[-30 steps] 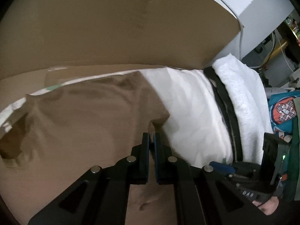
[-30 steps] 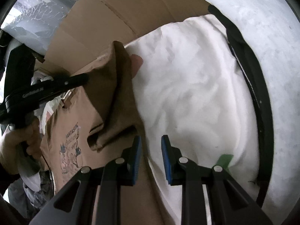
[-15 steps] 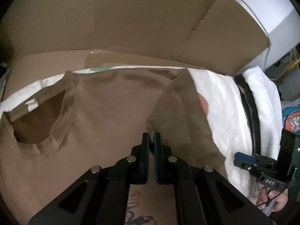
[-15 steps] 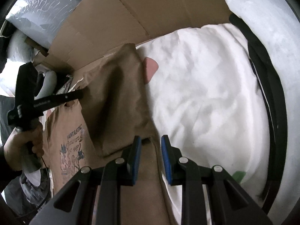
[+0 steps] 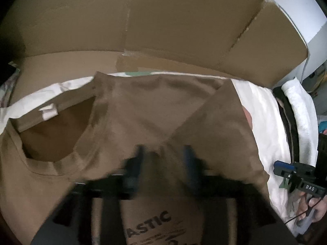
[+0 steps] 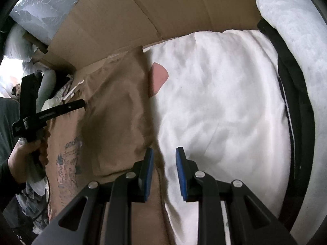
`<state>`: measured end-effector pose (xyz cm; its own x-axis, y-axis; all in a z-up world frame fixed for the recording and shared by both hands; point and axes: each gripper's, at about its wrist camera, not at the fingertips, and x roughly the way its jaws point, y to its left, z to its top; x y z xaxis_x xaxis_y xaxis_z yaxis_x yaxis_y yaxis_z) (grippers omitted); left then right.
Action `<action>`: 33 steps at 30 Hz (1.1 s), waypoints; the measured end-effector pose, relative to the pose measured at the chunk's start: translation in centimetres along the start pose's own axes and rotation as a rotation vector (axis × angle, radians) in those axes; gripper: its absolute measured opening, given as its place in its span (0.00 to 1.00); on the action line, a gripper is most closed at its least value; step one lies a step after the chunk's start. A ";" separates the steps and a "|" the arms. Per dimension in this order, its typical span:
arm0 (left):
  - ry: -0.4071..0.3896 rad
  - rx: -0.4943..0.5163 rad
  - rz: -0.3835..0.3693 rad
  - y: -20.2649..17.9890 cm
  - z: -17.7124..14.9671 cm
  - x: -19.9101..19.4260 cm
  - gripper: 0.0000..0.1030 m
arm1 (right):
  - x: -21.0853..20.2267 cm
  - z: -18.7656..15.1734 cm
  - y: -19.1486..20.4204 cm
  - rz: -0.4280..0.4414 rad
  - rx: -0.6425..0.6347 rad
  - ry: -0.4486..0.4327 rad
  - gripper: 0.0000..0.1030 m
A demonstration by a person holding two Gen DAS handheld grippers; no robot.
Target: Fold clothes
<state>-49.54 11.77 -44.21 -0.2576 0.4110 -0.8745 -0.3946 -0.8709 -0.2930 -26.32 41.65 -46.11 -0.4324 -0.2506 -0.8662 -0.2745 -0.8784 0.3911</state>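
A brown T-shirt (image 5: 143, 112) lies print-up on white bedding (image 5: 263, 112). Its collar opening (image 5: 51, 134) is at the left, and one sleeve (image 5: 214, 132) is folded in over the chest. My left gripper (image 5: 163, 159) is blurred and hovers at the sleeve's corner. Its jaws are opening; cloth lies between the fingers, and the pads stand clear of it. My right gripper (image 6: 163, 161) is open over the shirt's (image 6: 118, 112) side edge, holding nothing. Each gripper also shows in the other's view: the left gripper (image 6: 81, 103) and the right gripper (image 5: 276, 166).
Cardboard walls (image 5: 163, 20) rise behind the bedding (image 6: 214, 102). A black band (image 6: 294, 102) and a white fleecy roll (image 6: 296, 20) run along the right side. A pink patch (image 6: 159, 75) shows beside the sleeve. Clutter and a person's hand (image 6: 24, 157) sit at the left.
My left gripper carried the sleeve inward over the chest, then its jaws went from shut on the cloth to apart. The right gripper shifted slightly, its gap unchanged.
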 end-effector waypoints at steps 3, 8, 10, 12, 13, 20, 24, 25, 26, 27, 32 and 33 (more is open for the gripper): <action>-0.005 0.008 -0.008 0.3 -0.2 -0.2 0.57 | 0.1 0.7 0.3 -0.001 -0.019 -0.001 0.20; 0.001 0.062 -0.013 0.0 -0.5 0.0 0.57 | 0.7 2.4 0.8 0.002 -0.039 -0.009 0.20; 0.004 0.081 -0.007 -0.3 -0.6 0.4 0.56 | 0.7 3.1 1.1 0.002 -0.049 -0.019 0.20; 0.002 0.077 0.001 -0.2 -0.7 0.8 0.55 | 0.9 3.9 1.5 -0.001 -0.068 -0.025 0.20; 0.005 0.073 0.000 -0.1 -0.7 1.0 0.47 | 1.0 4.2 1.7 0.000 -0.076 -0.027 0.20; 0.014 0.035 -0.011 0.4 -0.4 2.1 0.37 | 2.5 7.0 2.4 -0.002 -0.088 -0.035 0.20; 0.019 0.033 -0.012 0.4 -0.3 2.8 0.23 | 3.8 8.3 2.8 -0.013 -0.099 -0.034 0.20; 0.022 0.033 -0.016 0.5 -0.3 2.8 0.16 | 4.2 8.7 2.8 -0.011 -0.097 -0.032 0.20; 0.024 0.038 -0.020 0.5 -0.4 2.8 0.13 | 4.6 9.2 2.9 -0.010 -0.092 -0.030 0.20; 0.024 0.049 -0.023 0.3 -0.4 2.8 0.08 | 4.8 9.5 2.9 -0.011 -0.090 -0.031 0.20; 0.006 0.077 -0.048 -0.1 -0.4 1.7 0.05 | 6.0 11.2 3.2 0.001 -0.081 -0.037 0.20; -0.003 0.069 -0.056 0.0 -0.3 1.2 0.05 | 6.2 11.5 3.4 0.007 -0.081 -0.038 0.20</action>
<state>-49.57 12.20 -45.42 -0.2359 0.4598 -0.8561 -0.4687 -0.8256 -0.3142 -39.83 41.82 -46.62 -0.4669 -0.2420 -0.8505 -0.2015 -0.9074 0.3688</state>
